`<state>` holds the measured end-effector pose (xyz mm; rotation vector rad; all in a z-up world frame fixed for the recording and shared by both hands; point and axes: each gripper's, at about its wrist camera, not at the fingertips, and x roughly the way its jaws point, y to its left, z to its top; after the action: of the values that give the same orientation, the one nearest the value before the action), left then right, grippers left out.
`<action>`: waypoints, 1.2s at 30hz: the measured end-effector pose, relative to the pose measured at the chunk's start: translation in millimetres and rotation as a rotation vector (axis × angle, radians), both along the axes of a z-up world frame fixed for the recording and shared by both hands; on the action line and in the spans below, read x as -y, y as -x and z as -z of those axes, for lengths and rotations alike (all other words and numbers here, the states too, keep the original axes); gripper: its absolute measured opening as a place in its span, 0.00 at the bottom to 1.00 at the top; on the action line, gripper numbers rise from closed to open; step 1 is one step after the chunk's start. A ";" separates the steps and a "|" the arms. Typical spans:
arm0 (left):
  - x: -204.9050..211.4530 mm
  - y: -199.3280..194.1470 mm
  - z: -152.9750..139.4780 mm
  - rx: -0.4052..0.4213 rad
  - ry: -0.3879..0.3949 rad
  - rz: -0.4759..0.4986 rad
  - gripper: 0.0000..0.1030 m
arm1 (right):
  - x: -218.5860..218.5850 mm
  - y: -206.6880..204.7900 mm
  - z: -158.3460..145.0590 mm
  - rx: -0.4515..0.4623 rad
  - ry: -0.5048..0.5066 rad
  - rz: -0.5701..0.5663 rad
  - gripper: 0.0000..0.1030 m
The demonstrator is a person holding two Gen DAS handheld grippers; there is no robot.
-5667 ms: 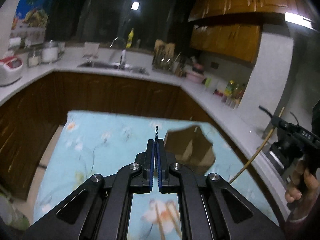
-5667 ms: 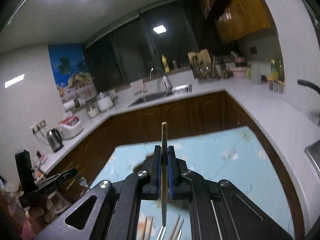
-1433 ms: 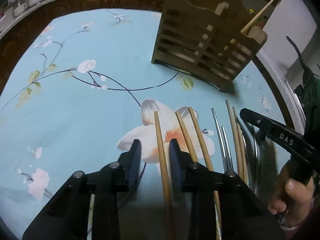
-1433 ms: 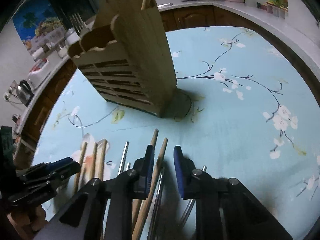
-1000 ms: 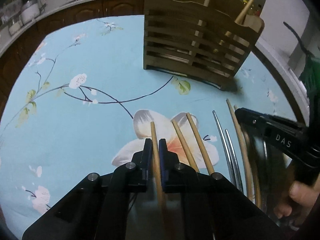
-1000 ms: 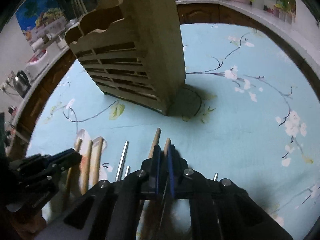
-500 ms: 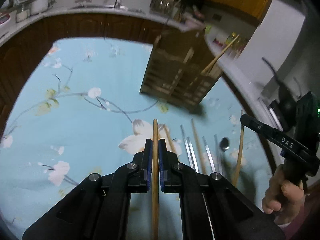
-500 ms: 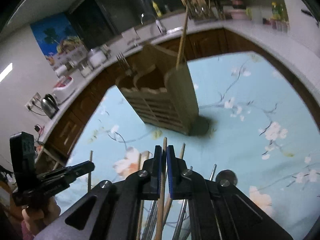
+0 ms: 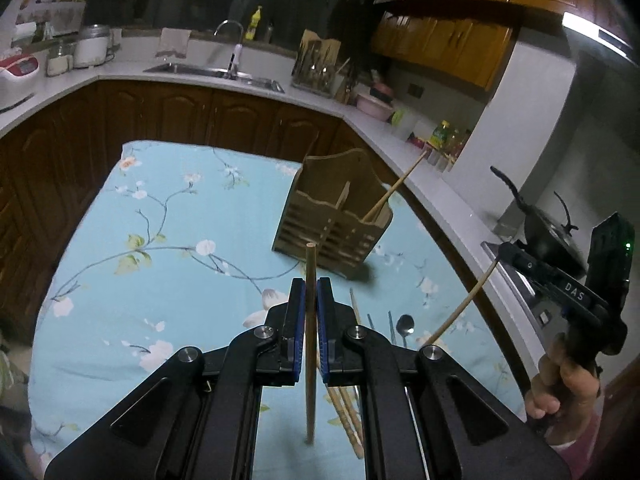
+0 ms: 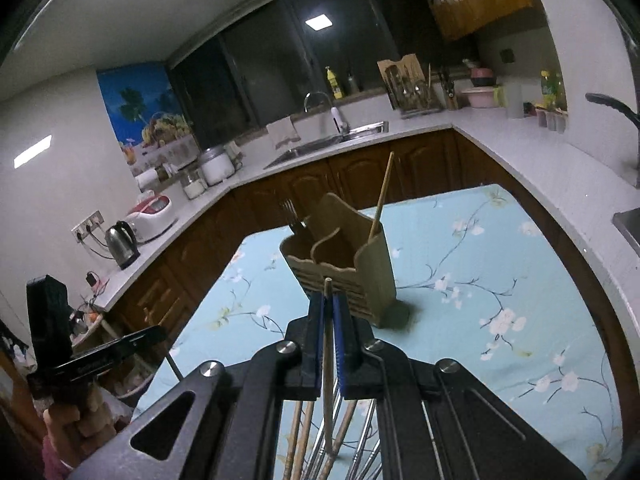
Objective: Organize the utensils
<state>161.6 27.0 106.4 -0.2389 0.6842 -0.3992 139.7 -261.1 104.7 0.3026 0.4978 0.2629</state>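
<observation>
Wooden chopsticks pinched, one in our left gripper [image 9: 307,292], one in our right gripper [image 10: 328,308]; we aim each steeply down into the slatted holder [image 9: 334,216], tips first.

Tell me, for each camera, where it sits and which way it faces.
Left wrist: on the left gripper, looking along its jaws, shut on a chopstick, down at the table and the holder; the right gripper and hand show at right.
Right wrist: on the right gripper, jaws shut on a chopstick, facing the holder and sink; the left gripper shows at left.
Shared: holder, table, sink.
</observation>
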 end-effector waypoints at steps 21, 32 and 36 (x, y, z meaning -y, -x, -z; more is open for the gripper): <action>-10.7 -25.1 -49.7 0.125 0.073 -0.047 0.05 | 4.9 -13.1 -43.1 0.112 0.007 0.033 0.05; 1.7 -99.1 -115.2 0.264 0.116 -0.058 0.05 | 11.4 -69.2 -107.3 0.256 0.017 0.100 0.05; 12.2 -132.9 -131.7 0.318 0.101 -0.088 0.05 | 12.5 -92.5 -118.4 0.285 0.027 0.134 0.05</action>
<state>294.5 14.8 238.1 -0.2925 0.3403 -0.3771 232.2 -273.6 223.2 0.2654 0.1985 0.1651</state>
